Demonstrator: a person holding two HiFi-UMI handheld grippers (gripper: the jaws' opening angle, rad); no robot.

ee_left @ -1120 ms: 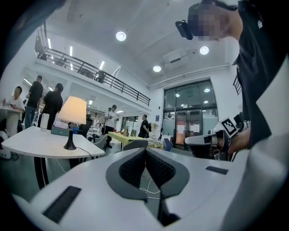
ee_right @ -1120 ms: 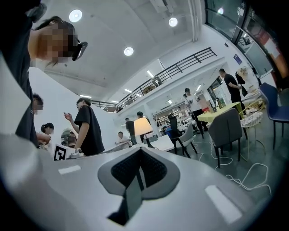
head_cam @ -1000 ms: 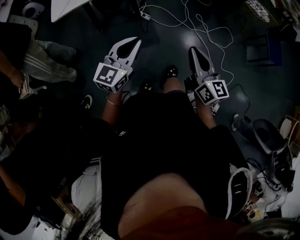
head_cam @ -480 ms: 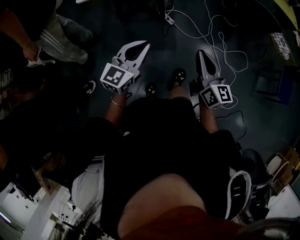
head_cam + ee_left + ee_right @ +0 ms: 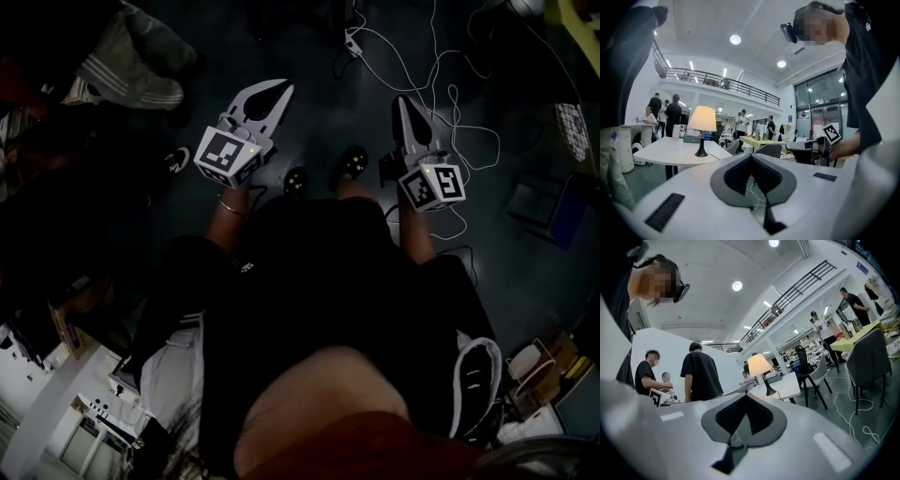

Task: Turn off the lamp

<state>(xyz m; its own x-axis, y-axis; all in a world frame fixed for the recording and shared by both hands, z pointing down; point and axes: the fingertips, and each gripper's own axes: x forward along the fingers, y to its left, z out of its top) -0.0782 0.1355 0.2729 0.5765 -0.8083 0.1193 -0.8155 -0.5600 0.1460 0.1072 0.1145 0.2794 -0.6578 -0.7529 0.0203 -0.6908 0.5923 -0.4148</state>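
The lamp [image 5: 702, 120] is lit, with a cream shade on a thin black stem. It stands on a white table [image 5: 670, 152] some way ahead of my left gripper [image 5: 751, 157], whose jaws are shut on nothing. In the right gripper view the lamp [image 5: 759, 365] glows on the same table [image 5: 785, 389], well beyond my right gripper [image 5: 746, 397], which is also shut and empty. In the head view the left gripper [image 5: 277, 89] and right gripper [image 5: 404, 101] point forward over the dark floor, and the lamp is out of sight.
White cables [image 5: 441, 75] loop across the floor ahead of my right gripper. A person in striped trousers [image 5: 131, 66] stands at the upper left. Grey chairs [image 5: 865, 359] and more tables lie to the right of the lamp, with several people [image 5: 698, 373] standing around.
The head view has swung, so the floor, the cables and the striped trousers have shifted in the picture. Both grippers have moved a little with it and stayed shut.
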